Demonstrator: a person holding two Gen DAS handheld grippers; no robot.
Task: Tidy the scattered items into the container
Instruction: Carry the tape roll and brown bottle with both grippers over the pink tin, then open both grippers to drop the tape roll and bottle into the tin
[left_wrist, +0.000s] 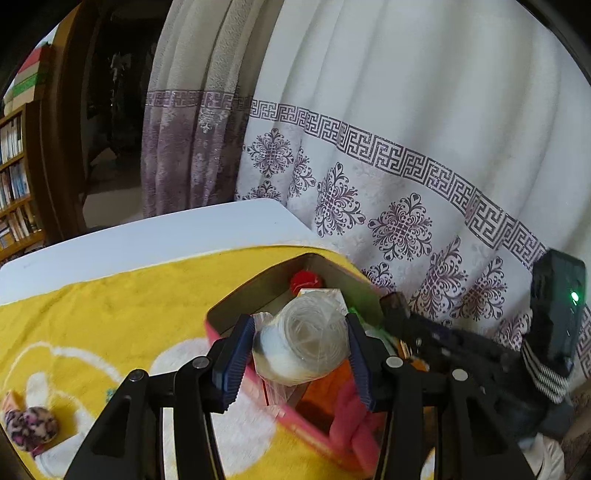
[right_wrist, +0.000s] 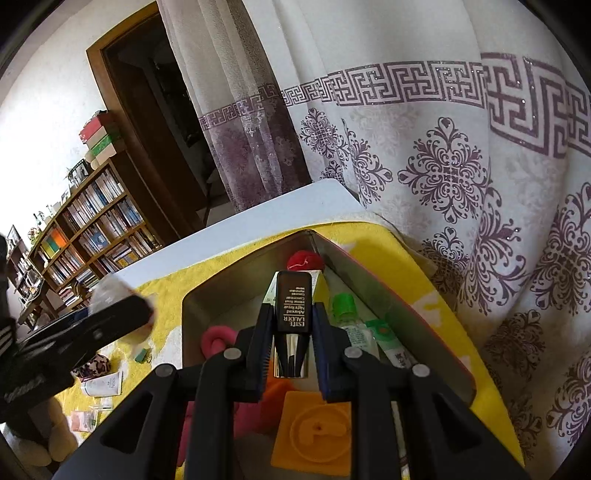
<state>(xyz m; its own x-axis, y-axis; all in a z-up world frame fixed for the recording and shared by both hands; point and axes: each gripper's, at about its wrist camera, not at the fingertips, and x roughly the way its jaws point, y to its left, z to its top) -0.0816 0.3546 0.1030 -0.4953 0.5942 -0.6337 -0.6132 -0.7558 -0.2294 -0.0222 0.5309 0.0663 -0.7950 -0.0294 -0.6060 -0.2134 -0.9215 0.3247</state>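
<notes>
A yellow towel (left_wrist: 110, 295) is spread over the white tabletop (left_wrist: 147, 229); patterned curtains (left_wrist: 406, 147) hang at 12 o'clock. Over the container (right_wrist: 388, 295), a bagged roll (left_wrist: 306, 339) is clamped by the left gripper (left_wrist: 301, 350), a dark tube (right_wrist: 291, 314) by the right gripper (right_wrist: 291, 332).

Left claw (right_wrist: 122, 310) blurred at its tip, orange tile (right_wrist: 314, 432) partly hidden, leopard-print pouch (left_wrist: 29, 428) perhaps edge-cropped

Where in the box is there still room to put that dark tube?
The tin box has bare metal floor in its far left corner, between the pink yarn and the red ball. The near end is crowded by the orange tile; the green-capped bottle fills the right side.
</notes>
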